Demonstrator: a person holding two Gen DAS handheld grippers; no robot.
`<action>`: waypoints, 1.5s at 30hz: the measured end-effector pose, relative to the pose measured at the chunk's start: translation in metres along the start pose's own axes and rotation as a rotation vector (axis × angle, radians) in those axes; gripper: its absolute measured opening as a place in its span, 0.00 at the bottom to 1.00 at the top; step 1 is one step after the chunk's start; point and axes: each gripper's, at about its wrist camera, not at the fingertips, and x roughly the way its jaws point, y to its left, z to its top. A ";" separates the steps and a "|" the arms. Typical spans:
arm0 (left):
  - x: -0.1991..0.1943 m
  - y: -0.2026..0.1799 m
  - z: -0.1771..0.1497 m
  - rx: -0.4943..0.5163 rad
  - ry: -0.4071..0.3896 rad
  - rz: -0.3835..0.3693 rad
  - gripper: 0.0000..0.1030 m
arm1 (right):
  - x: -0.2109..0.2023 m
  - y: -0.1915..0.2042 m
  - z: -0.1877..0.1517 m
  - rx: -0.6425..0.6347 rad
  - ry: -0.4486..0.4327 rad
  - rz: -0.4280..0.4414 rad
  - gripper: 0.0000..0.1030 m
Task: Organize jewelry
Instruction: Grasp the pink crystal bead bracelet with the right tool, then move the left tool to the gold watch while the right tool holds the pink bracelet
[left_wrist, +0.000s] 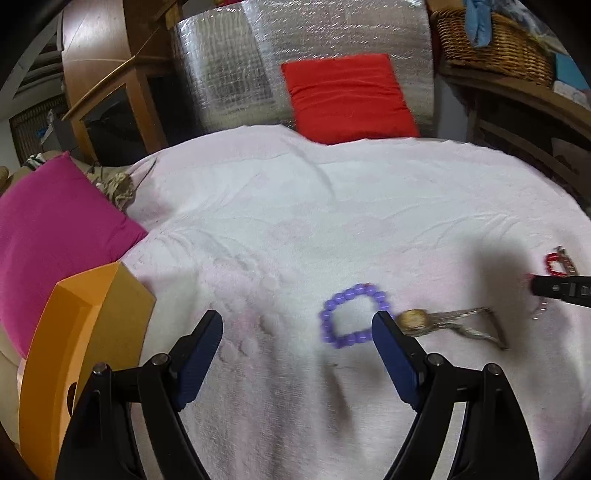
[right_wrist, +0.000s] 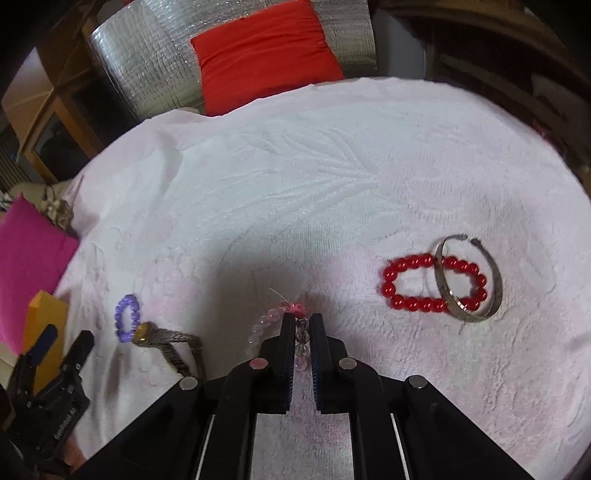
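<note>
My left gripper (left_wrist: 297, 325) is open above the pale pink towel (left_wrist: 280, 206), its right finger beside a purple bead bracelet (left_wrist: 352, 314) and a wristwatch (left_wrist: 415, 320). My right gripper (right_wrist: 301, 321) is shut on a clear pink bead bracelet (right_wrist: 271, 317) lying on the towel (right_wrist: 295, 177). A red bead bracelet (right_wrist: 417, 282) lies to its right with a silver bangle (right_wrist: 469, 280) resting over it. The purple bracelet (right_wrist: 127, 319) and watch (right_wrist: 147, 334) show at the left of the right wrist view. The left gripper (right_wrist: 66, 341) appears there too.
An orange box (left_wrist: 85, 332) stands at the towel's left edge, next to a magenta cushion (left_wrist: 55, 236). A red cushion (left_wrist: 347, 96) leans on a silver foil sheet (left_wrist: 229, 66) at the back. A wicker basket (left_wrist: 495, 40) sits on a shelf at the back right.
</note>
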 end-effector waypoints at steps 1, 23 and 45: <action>-0.003 -0.003 0.000 0.008 -0.005 -0.004 0.81 | -0.003 -0.001 0.001 0.008 0.003 0.017 0.08; -0.041 0.009 0.000 0.034 -0.060 0.079 0.81 | 0.012 0.019 -0.001 -0.027 0.078 0.046 0.18; -0.045 0.026 -0.001 0.004 -0.070 0.112 0.81 | 0.003 0.035 -0.006 -0.135 -0.026 -0.048 0.08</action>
